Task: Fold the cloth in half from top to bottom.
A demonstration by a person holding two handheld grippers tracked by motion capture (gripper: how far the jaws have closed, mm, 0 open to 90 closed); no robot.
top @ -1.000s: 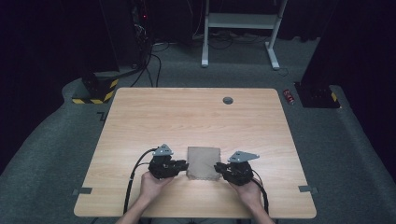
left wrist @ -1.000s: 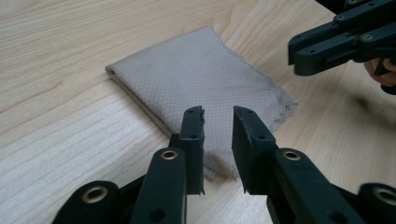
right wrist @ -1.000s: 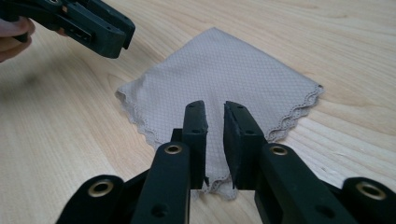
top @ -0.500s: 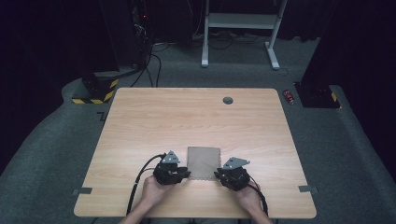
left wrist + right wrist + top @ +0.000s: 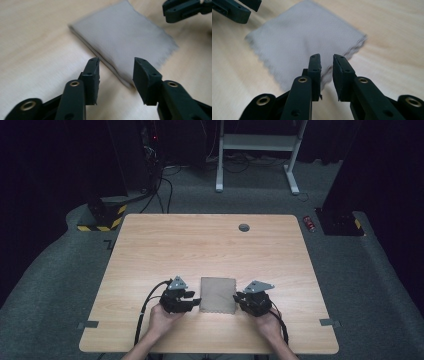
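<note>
Left gripper [image 5: 115, 71]: I read the jaws as wide apart, nothing between them; they sit low at the near-left corner of the folded grey cloth [image 5: 122, 42], the cloth's folded edge running across the gap just ahead of the tips; can't tell if a tip touches the fabric.

Right gripper [image 5: 327, 72]: jaws narrow, only a slim gap, nothing pinched that I can see; tips sit over the cloth [image 5: 304, 42] at its near-right corner, where the zigzag-cut edge meets the side edge; contact not clear from the right gripper view.

From the high view: left gripper [image 5: 192, 302] just beside the cloth's left edge, right gripper [image 5: 240, 299] just beside its right edge, both at the near end; cloth [image 5: 218, 295] lies flat as a folded rectangle on the wooden table [image 5: 200, 245], in the near-centre part, between my two hands; left hand [image 5: 162, 320] and right hand [image 5: 267, 322] come in from the near edge, a cable trailing from each gripper.

Further out: a round grommet [image 5: 244, 227] near the table's far edge, well apart from the cloth; grey carpet around the table; a small red can-like thing [image 5: 310, 224] on the floor off the far-right corner.
</note>
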